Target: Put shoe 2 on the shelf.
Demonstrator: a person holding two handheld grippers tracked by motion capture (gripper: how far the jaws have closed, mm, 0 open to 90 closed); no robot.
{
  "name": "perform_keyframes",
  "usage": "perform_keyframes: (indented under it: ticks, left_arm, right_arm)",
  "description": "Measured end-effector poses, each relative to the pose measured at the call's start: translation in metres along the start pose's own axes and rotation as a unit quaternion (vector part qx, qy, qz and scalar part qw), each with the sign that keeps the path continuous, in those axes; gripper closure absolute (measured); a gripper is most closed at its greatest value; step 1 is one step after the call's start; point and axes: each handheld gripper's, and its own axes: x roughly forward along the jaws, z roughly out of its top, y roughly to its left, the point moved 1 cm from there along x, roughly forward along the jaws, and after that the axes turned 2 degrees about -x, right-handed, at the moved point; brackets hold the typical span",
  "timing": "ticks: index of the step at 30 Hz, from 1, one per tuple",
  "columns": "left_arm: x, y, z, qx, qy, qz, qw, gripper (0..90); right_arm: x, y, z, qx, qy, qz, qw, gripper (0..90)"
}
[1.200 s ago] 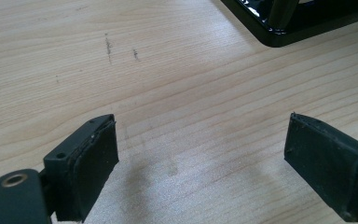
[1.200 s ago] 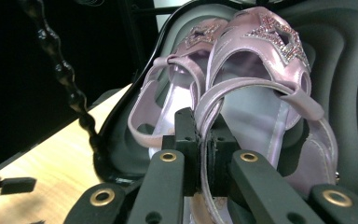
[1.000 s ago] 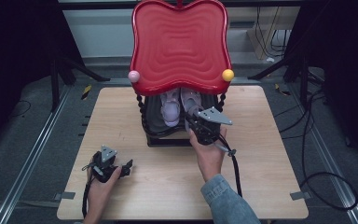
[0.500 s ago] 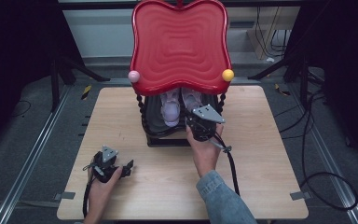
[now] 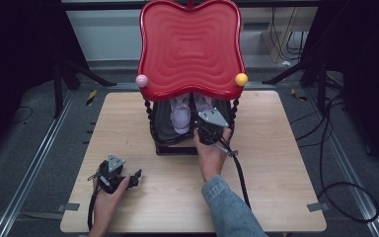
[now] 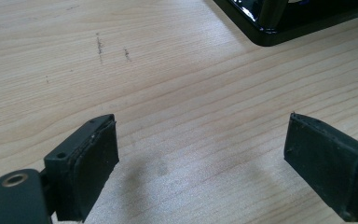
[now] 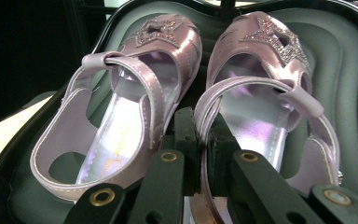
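Your right gripper [image 7: 200, 154] pinches the right pink star-studded satin sandal's [image 7: 265, 93] edge on the black tray [image 7: 354, 93]; your left gripper [image 6: 200, 163] gapes empty nearby.

A light wooden table [image 5: 276, 163] stood on a grey floor [image 5: 24, 163]. A pink ball [image 5: 141, 80] sat at the near left corner of the red shelf top [image 5: 190, 47], a yellow ball [image 5: 241, 79] at its near right. Black cables [image 5: 340, 148] lay right.

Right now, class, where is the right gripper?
In the high view the right gripper is at the rack's lower tray, right of centre; in its own view its jaws clamp the right shoe's edge.
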Motion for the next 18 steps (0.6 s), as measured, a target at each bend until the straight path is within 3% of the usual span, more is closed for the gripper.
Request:
perform_keyframes:
  ticks: [18]
  left_arm:
    - [0.0,-0.001,0.0,0.002,0.0,-0.001,1.0,9.0]
  right_arm:
    - [0.011,0.006,-0.006,0.006,-0.01,0.004,0.9999,83.6]
